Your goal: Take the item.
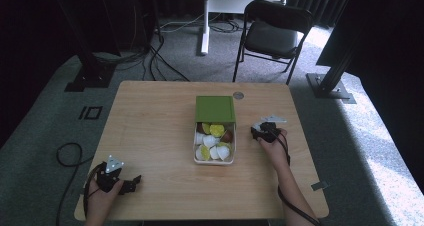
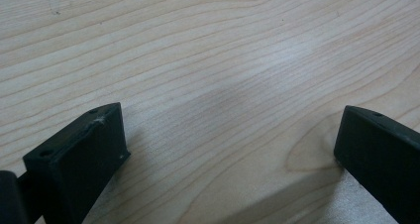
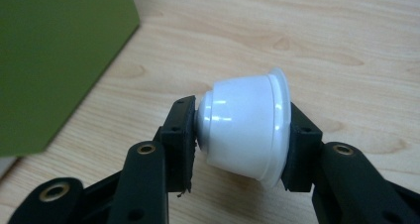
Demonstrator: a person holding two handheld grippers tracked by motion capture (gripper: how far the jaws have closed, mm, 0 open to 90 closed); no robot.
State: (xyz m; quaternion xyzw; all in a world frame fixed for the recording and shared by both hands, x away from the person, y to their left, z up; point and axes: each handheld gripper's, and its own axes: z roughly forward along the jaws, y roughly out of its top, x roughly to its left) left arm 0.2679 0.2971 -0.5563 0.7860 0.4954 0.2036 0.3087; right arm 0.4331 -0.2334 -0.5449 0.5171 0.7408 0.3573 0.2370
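The right gripper (image 3: 242, 135) is clamped on a white coffee capsule (image 3: 245, 127), which lies sideways between the two black jaws: the narrow closed end presses against the jaw on the left of the right gripper view, and the wide flanged rim presses against the jaw on the right. The capsule is held clear above the wooden table (image 3: 346, 45), with the green lid (image 3: 54, 55) of the box close by on the left of that view. In the high view the right gripper (image 1: 257, 131) sits just to the right of the box, the person's right hand (image 1: 272, 138) wrapped around its body and a black cable trailing back along the forearm. The left gripper (image 2: 233, 149) has its jaws spread wide apart with nothing between them; bare wood grain fills the gap, and the jaw tips hover low over, or perhaps rest on, the tabletop, which cannot be told for certain. In the high view the left gripper (image 1: 132, 182) lies near the table's front left corner, held by the left hand (image 1: 102, 198), well apart from the box. The white box (image 1: 214, 161) stands at the middle of the table (image 1: 150, 126), its green lid (image 1: 215, 109) slid toward the far side so the near half is uncovered, showing a heap of white, yellow and brown capsules (image 1: 214, 141). A small round metal disc (image 1: 238, 95) sits in the tabletop beyond the lid. A black folding chair (image 1: 272, 33) stands on the grey carpet behind the table.
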